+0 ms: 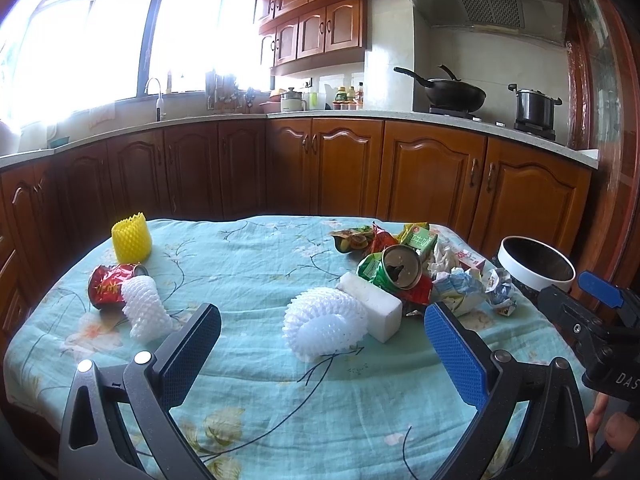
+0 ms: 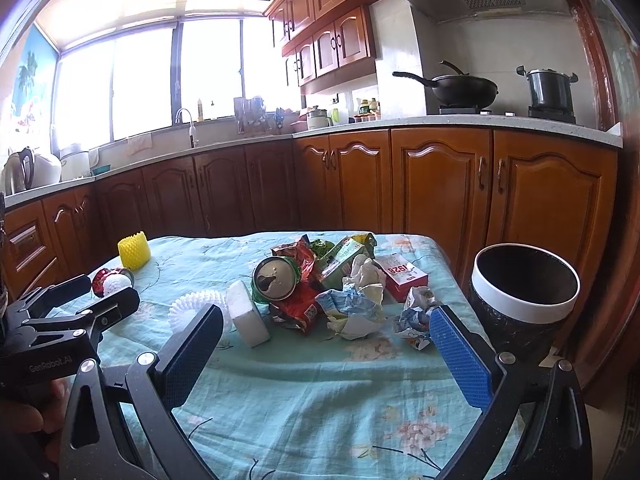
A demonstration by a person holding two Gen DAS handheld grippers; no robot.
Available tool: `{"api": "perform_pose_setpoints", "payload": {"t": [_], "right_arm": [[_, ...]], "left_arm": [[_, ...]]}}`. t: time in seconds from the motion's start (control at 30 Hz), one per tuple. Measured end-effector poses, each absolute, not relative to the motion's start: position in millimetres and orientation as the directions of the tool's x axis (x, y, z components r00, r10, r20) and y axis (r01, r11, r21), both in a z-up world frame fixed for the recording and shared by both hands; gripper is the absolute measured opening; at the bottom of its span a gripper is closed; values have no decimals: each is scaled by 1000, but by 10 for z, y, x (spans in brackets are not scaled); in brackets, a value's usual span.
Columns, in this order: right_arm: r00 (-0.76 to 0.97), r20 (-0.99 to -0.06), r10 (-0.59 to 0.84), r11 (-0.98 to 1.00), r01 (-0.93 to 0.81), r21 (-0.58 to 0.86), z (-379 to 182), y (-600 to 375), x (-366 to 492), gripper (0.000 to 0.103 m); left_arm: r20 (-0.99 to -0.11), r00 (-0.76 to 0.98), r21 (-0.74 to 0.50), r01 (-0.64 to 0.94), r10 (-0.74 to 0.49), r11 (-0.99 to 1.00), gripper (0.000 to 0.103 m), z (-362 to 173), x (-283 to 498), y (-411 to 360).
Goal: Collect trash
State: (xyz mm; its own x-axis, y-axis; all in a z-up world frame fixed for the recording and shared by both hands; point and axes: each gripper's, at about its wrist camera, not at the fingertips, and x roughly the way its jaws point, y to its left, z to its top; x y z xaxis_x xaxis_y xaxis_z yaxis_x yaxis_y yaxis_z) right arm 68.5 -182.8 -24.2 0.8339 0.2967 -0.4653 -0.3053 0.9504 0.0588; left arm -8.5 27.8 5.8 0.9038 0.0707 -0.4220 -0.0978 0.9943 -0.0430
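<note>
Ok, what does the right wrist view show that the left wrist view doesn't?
Only the right wrist view: the whole bin beside the table, the red carton, a kettle. Only the left: the red can and white foam net unobstructed. Both: yellow net, green can, foam block, open left gripper and right gripper.

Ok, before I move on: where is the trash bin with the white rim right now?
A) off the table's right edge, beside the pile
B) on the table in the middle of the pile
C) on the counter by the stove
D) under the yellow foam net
A: the trash bin stands past the right edge of the table, next to the crumpled wrappers, and nothing shows inside it.
</note>
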Motion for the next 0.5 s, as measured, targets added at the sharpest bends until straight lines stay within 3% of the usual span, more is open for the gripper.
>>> {"api": "perform_pose_setpoints", "payload": {"t": [0.5], "right_arm": [[805, -496, 327, 939, -335, 75, -310, -1746, 792, 103]], "left_arm": [[-453, 888, -54, -117, 79, 992, 102, -26, 49, 401]]}}
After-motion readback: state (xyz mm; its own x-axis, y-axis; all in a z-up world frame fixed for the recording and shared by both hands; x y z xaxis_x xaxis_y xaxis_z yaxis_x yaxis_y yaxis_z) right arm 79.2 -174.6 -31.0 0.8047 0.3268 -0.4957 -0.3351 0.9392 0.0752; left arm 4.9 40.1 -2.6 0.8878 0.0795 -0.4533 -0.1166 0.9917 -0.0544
